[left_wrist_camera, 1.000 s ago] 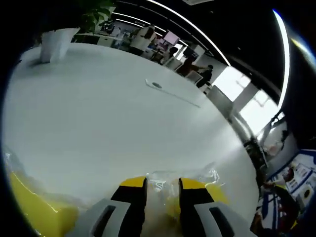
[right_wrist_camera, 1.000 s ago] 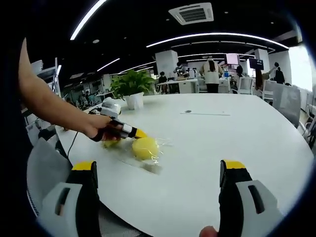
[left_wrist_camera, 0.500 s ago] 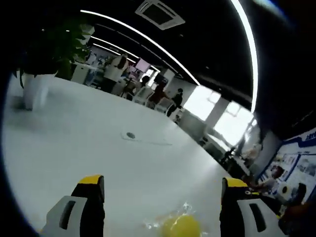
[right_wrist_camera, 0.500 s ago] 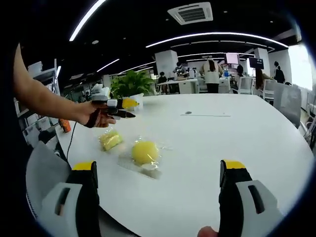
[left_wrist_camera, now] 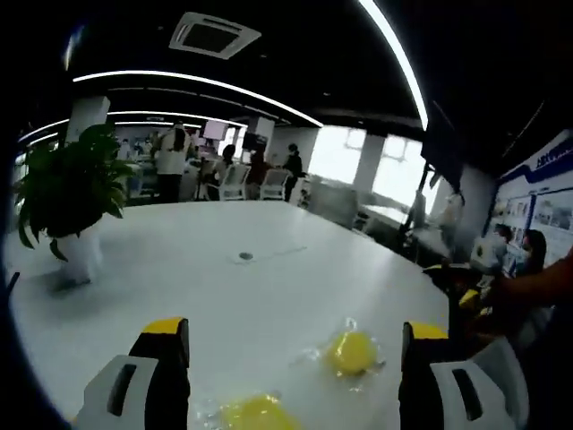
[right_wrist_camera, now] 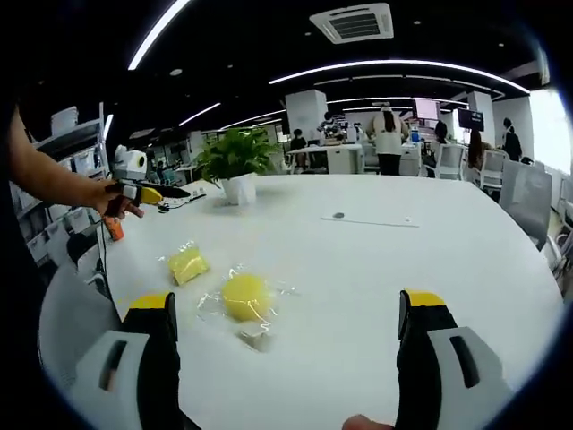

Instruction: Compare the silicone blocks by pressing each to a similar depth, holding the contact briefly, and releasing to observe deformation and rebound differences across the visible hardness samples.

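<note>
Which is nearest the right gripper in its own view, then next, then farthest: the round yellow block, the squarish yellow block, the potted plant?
1. Round yellow block in clear wrap, just ahead, left of centre.
2. Squarish yellow block, a little further out and more to the left.
3. Potted plant, far back on the white table.

Right gripper is open.

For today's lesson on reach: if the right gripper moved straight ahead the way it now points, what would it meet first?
Probably the round yellow block in its clear wrapper, lying on the white table ahead of the open right gripper, though left of centre; depth is uncertain.
</note>
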Available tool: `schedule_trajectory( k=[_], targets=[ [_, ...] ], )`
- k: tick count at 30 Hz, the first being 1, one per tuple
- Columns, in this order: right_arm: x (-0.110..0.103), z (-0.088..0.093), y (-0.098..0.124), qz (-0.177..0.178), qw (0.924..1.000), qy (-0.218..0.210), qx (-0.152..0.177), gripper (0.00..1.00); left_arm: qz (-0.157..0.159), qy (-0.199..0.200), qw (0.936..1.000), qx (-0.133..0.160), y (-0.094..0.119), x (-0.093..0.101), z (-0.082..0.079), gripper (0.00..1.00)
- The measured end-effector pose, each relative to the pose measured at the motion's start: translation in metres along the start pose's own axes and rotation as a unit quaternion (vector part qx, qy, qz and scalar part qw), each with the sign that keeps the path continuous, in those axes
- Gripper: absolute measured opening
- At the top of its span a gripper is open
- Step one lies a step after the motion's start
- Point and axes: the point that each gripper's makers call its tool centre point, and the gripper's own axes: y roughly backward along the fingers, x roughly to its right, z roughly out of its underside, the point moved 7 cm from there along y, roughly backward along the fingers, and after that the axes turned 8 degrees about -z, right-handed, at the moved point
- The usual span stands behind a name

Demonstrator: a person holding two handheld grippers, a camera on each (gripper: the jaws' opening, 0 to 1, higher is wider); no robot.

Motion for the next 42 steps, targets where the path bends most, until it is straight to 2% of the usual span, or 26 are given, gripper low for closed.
schedule_trajectory(
  k=[2, 4, 6, 8, 9, 11, 13, 15, 17, 18, 20, 21, 23, 25, 28, 31, 33, 35, 39, 42],
  targets=[
    [0.003, -0.005, -0.001, 0.007, 1.0000, 0.003, 0.002, 0.96, 0.001, 0.007, 1.0000, 0.003, 0.013, 0.001, -0.002, 1.00],
    [0.003, -0.006, -0.004, -0.002, 1.0000, -0.001, -0.001, 0.96, -0.008, -0.008, 0.9997, 0.024, 0.027, -0.001, -0.005, 1.00],
    [0.001, -0.006, -0.007, -0.004, 0.9999, 0.009, -0.014, 0.96, -0.021, 0.033, 0.9978, 0.053, 0.038, -0.003, -0.008, 1.00],
    [0.000, -0.006, -0.010, -0.004, 0.9997, 0.014, -0.021, 0.96, -0.032, 0.012, 0.9986, 0.040, 0.048, -0.004, -0.004, 1.00],
    [0.000, -0.007, -0.011, -0.005, 0.9997, 0.014, -0.021, 0.96, -0.042, -0.004, 0.9981, 0.044, 0.052, -0.005, -0.004, 1.00],
    [0.000, -0.009, -0.013, -0.005, 0.9996, 0.019, -0.022, 0.96, -0.052, -0.004, 0.9962, 0.069, 0.066, -0.005, -0.004, 1.00],
    [0.001, -0.013, -0.013, -0.014, 0.9990, 0.031, -0.029, 0.96, -0.069, -0.006, 0.9950, 0.073, 0.075, -0.009, -0.001, 1.00],
    [0.005, -0.019, -0.011, -0.029, 0.9986, 0.023, -0.037, 0.96, -0.087, -0.018, 0.9931, 0.076, 0.089, -0.014, 0.002, 1.00],
    [0.010, -0.024, -0.007, -0.031, 0.9987, 0.016, -0.036, 0.96, -0.101, -0.025, 0.9916, 0.078, 0.103, -0.017, 0.009, 1.00],
    [0.012, -0.024, -0.006, -0.035, 0.9983, 0.010, -0.045, 0.97, -0.107, -0.027, 0.9910, 0.075, 0.109, -0.018, 0.012, 1.00],
    [0.009, -0.022, -0.004, -0.048, 0.9963, 0.036, -0.061, 0.97, -0.119, -0.039, 0.9898, 0.068, 0.121, -0.022, 0.025, 1.00],
    [0.007, -0.022, -0.003, -0.042, 0.9957, 0.055, -0.062, 0.97, -0.123, -0.039, 0.9894, 0.066, 0.125, -0.023, 0.031, 1.00],
    [-0.001, -0.019, -0.002, -0.040, 0.9967, 0.049, -0.051, 0.97, -0.133, -0.032, 0.9893, 0.052, 0.134, -0.026, 0.050, 1.00],
    [-0.009, -0.014, -0.001, -0.029, 0.9981, 0.043, -0.034, 0.97, -0.138, 0.000, 0.9896, 0.039, 0.143, -0.027, 0.069, 1.00],
    [-0.026, 0.004, -0.001, -0.016, 0.9987, 0.037, -0.029, 0.97, -0.149, 0.007, 0.9878, 0.044, 0.155, -0.029, 0.085, 1.00],
    [-0.048, 0.027, 0.001, -0.013, 0.9987, 0.027, -0.040, 0.97, -0.150, 0.018, 0.9869, 0.057, 0.160, -0.032, 0.089, 1.00],
    [-0.058, 0.040, 0.003, -0.017, 0.9983, 0.020, -0.052, 0.97, -0.153, 0.011, 0.9866, 0.055, 0.160, -0.034, 0.091, 1.00],
    [-0.062, 0.045, 0.005, -0.018, 0.9979, 0.019, -0.058, 0.97, -0.154, 0.013, 0.9865, 0.053, 0.159, -0.036, 0.092, 1.00],
    [-0.055, 0.047, 0.014, -0.006, 0.9971, 0.024, -0.072, 0.97, -0.149, 0.012, 0.9870, 0.059, 0.153, -0.034, 0.093, 1.00],
    [-0.050, 0.049, 0.019, -0.004, 0.9977, 0.017, -0.066, 0.97, -0.140, 0.011, 0.9886, 0.054, 0.148, -0.030, 0.095, 1.00]
  ],
)
